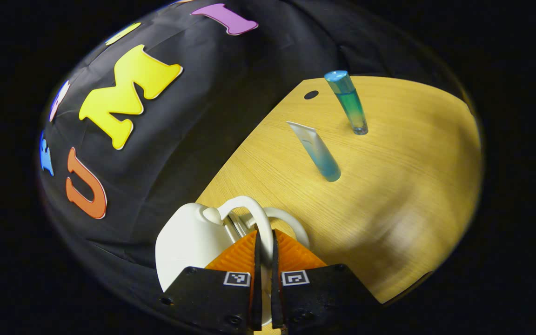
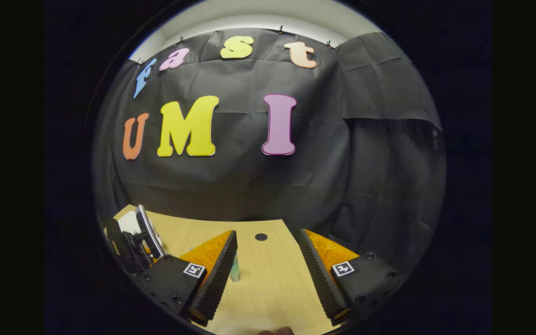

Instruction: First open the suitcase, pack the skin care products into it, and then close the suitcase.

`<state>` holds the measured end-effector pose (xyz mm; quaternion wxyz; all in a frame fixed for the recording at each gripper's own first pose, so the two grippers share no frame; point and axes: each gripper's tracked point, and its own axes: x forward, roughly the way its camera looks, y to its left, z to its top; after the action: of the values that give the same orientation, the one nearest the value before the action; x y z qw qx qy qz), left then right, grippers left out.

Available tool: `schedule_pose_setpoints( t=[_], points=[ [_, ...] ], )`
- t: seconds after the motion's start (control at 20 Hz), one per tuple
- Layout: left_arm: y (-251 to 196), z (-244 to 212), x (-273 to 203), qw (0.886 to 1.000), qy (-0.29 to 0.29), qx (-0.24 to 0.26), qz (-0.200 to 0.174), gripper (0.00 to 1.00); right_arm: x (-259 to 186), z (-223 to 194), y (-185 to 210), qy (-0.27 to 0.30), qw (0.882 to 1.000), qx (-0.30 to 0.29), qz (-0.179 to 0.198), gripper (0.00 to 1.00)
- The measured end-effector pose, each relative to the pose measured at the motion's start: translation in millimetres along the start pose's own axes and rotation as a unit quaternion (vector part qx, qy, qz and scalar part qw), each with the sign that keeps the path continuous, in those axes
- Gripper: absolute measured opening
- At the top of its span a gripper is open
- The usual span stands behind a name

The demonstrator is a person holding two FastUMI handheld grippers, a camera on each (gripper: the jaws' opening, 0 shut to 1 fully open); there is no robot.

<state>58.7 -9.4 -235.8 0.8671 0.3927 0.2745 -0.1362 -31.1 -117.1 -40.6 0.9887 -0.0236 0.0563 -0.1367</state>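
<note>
A small white suitcase (image 1: 186, 239) lies at the table's edge, just in front of my left gripper (image 1: 264, 235). That gripper is shut on the suitcase's white loop handle (image 1: 249, 207); a second white loop (image 1: 293, 221) sits beside it. Two skin care items stand on the wooden table: a blue-green bottle with a blue cap (image 1: 348, 103) and a white-to-blue tube (image 1: 317, 151). My right gripper (image 2: 268, 232) hovers open over the table with nothing between its fingers. The bottle (image 2: 235, 269) peeks out by its left finger. The suitcase (image 2: 133, 222) and the other gripper (image 2: 128, 246) show at far left.
The wooden table (image 1: 412, 186) has a small round black hole (image 1: 311, 94) near its far edge, also seen as the hole (image 2: 261, 237) from the right gripper. Black cloth walls close in behind and to the side of the table.
</note>
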Motion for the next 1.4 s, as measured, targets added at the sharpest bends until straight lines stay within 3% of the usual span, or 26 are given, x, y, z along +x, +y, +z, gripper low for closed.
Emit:
schedule_pose_setpoints(
  t=[0.25, 0.55, 0.9, 1.15, 1.4],
  points=[
    [44.7, 23.7, -28.4, 0.996, -0.053, -0.075, 0.019, 0.05, -2.7, 14.1, 19.5, -0.013, 1.000, -0.003, 0.012, 0.80],
    [126.5, 29.7, -71.0, 0.979, -0.121, -0.147, 0.066, 0.03, -8.7, 39.4, 61.1, -0.035, 0.998, -0.011, 0.046, 0.80],
    [230.9, -5.4, -115.3, 0.939, -0.206, -0.249, 0.117, 0.03, -19.7, 47.9, 101.3, -0.042, 0.997, -0.023, 0.068, 0.80],
    [299.4, -71.2, -126.7, 0.907, -0.210, -0.332, 0.151, 0.03, -27.2, 52.5, 122.6, -0.044, 0.996, -0.028, 0.077, 0.80],
    [350.4, -162.2, -120.9, 0.883, -0.159, -0.393, 0.203, 0.03, -33.2, 53.0, 136.4, -0.042, 0.995, -0.040, 0.081, 0.80]
  ],
)
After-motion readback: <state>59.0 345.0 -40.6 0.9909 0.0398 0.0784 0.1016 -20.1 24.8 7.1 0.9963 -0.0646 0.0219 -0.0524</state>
